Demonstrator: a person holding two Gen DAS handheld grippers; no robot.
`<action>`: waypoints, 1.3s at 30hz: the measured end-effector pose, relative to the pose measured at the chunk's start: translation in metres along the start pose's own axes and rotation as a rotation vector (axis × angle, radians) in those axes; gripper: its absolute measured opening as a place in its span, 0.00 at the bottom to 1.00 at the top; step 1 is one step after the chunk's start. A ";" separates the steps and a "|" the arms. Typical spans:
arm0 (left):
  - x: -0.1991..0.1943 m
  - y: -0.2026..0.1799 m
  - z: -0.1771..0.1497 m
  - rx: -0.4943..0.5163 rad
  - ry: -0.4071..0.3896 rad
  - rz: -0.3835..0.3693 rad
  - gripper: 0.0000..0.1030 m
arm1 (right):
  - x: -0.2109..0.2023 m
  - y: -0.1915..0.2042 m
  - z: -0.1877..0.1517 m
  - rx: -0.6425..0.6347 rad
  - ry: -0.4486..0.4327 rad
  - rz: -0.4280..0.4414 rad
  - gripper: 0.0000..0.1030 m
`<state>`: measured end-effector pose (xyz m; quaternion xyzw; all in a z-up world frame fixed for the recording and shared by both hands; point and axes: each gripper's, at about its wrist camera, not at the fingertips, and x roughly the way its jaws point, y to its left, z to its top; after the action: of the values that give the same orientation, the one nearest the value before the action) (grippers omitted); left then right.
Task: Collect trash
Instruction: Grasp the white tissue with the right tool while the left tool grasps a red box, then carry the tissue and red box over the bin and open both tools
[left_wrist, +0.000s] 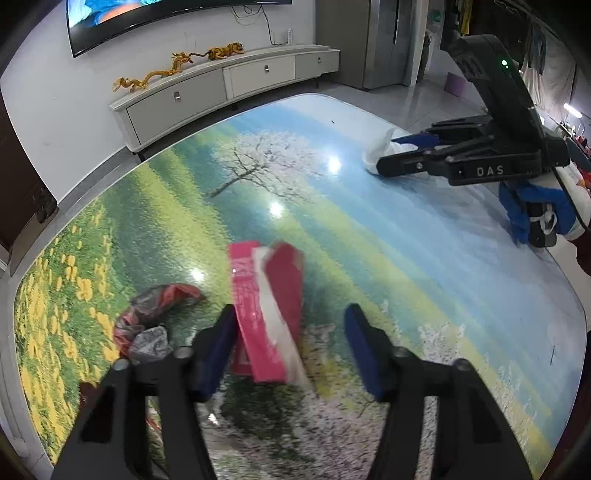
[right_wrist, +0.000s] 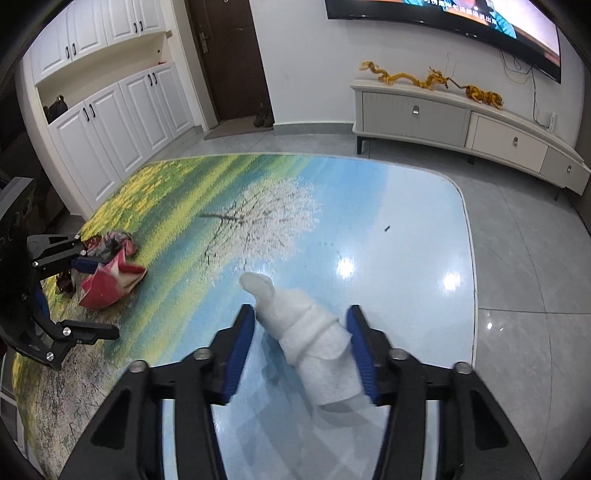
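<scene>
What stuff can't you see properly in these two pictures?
- Red packet, left wrist view: motion blur smears its print, and the left finger covers its near corner.
- Crumpled bag, same view: blurred; the gripper body hides its near part.
- White tissue, right wrist view: whether both pads press it cannot be told.
- TV, both views: cut off by the top edge.

The left gripper (left_wrist: 291, 343) is pitched steeply down over the near part of the table, its jaws parted; only the left pad (left_wrist: 218, 350) is laid against what lies between them. The right gripper (right_wrist: 301, 343) is angled down likewise near the far right edge, jaws apart. A blue-gloved hand (left_wrist: 532, 212) is wrapped round its handle.
</scene>
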<state>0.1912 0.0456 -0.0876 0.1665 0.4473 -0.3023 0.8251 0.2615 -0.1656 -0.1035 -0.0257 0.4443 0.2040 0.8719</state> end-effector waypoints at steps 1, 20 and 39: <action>0.000 -0.001 0.001 -0.010 -0.006 0.005 0.46 | -0.001 0.001 -0.002 0.000 0.000 0.001 0.40; -0.031 -0.040 -0.019 -0.190 -0.129 0.007 0.30 | -0.052 0.034 -0.048 0.017 -0.042 -0.005 0.18; -0.130 -0.088 -0.058 -0.251 -0.297 -0.012 0.30 | -0.147 0.095 -0.097 0.012 -0.169 -0.006 0.14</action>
<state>0.0427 0.0558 -0.0103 0.0133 0.3557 -0.2705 0.8945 0.0748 -0.1497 -0.0333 -0.0045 0.3701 0.2004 0.9071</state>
